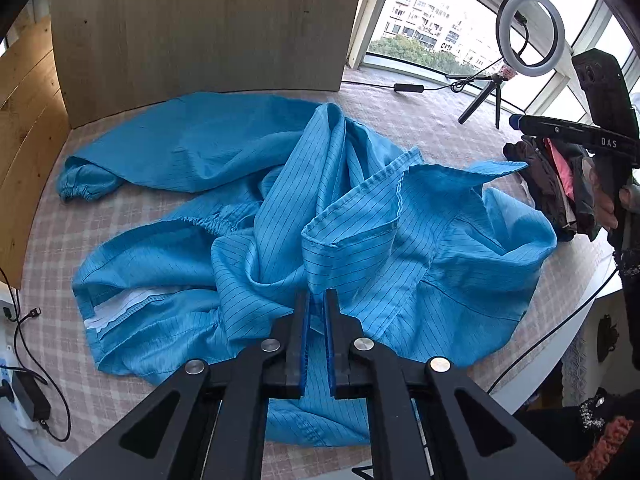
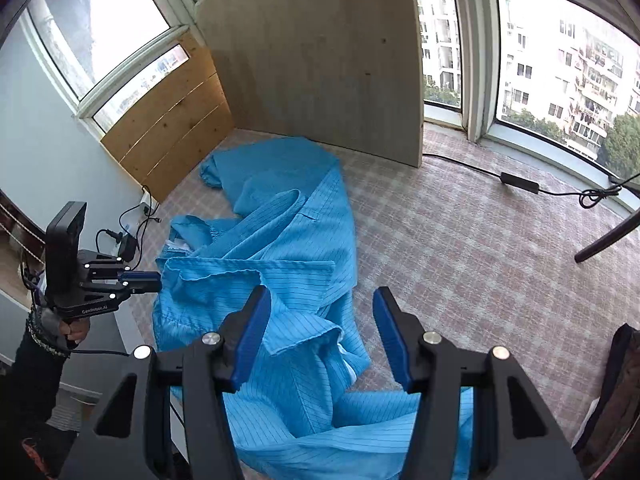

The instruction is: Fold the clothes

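A blue pinstriped garment (image 1: 256, 216) lies crumpled on the checked tablecloth, one elastic-cuffed sleeve stretched to the far left. It also shows in the right wrist view (image 2: 288, 240). My left gripper (image 1: 317, 300) is shut on a fold of the garment near its front edge; in the right wrist view it (image 2: 154, 277) grips the cloth's left edge. My right gripper (image 2: 322, 300) is open and empty, hovering above the garment's near part. In the left wrist view it (image 1: 516, 120) is at the far right.
A wooden board (image 1: 208, 32) stands behind the garment. A ring light on a tripod (image 1: 528, 32) and its cable sit at the back right. A pile of dark clothes (image 1: 560, 192) lies at the right. A power adapter and cables (image 1: 32, 396) lie at the left edge.
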